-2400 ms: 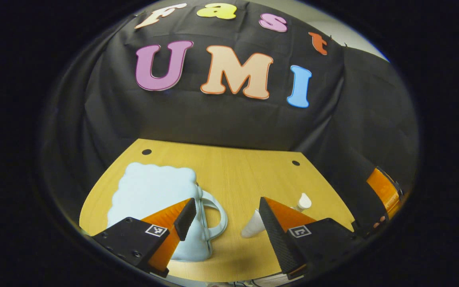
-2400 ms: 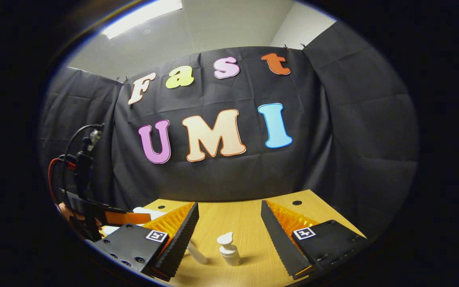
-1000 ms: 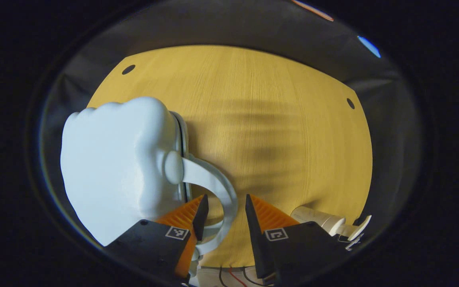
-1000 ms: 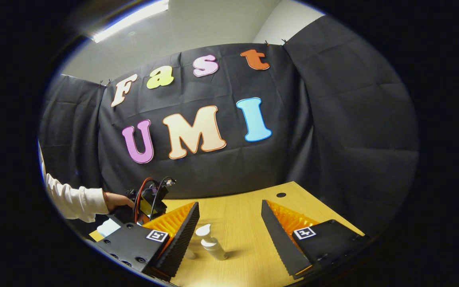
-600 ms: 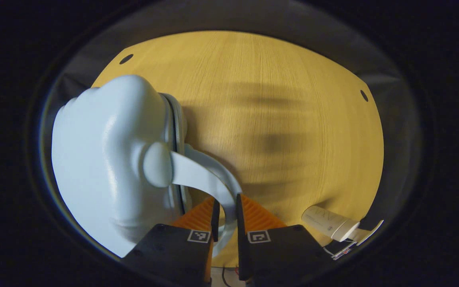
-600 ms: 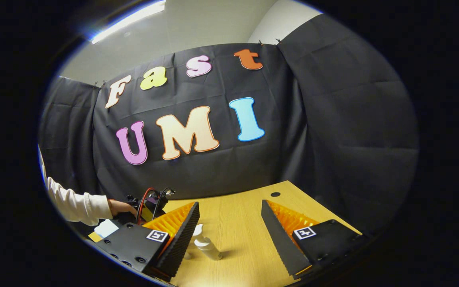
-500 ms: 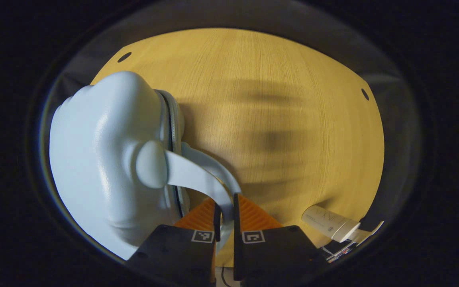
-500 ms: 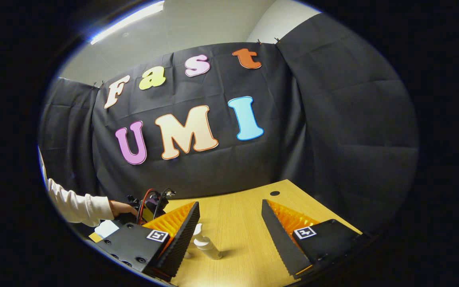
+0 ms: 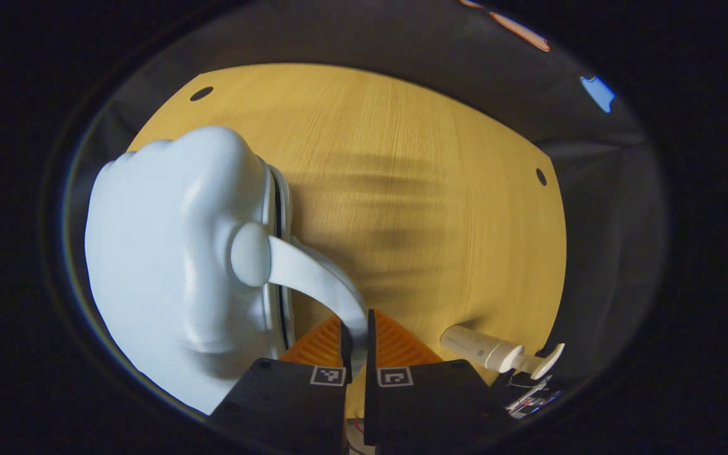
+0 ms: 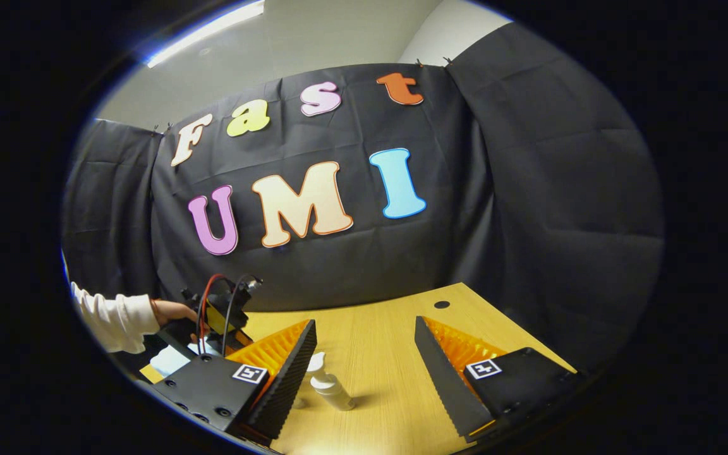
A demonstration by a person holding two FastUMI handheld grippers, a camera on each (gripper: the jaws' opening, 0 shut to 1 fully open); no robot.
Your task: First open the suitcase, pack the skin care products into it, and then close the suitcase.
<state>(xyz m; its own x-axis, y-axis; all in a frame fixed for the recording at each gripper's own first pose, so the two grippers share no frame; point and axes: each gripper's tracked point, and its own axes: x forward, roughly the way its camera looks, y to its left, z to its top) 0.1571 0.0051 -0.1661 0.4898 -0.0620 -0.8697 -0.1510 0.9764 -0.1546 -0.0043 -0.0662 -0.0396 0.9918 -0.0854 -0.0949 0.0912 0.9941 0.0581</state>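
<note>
Since a moment earlier the left gripper (image 9: 354, 332) had clamped on the suitcase (image 9: 168, 265) handle (image 9: 313, 281), suitcase lying left of it, while the right gripper (image 10: 364, 354) gaped apart near the pump bottle (image 10: 329, 385).

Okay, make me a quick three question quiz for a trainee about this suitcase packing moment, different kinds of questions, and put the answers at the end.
1. True or false: the left gripper is shut on the suitcase handle.
2. How do the right gripper jaws stand? A) open, holding nothing B) shut on the pump bottle C) shut on the handle
3. Fill in: the pale blue suitcase rests on the wooden ____.

Key: 1 true; 2 A; 3 table.
</note>
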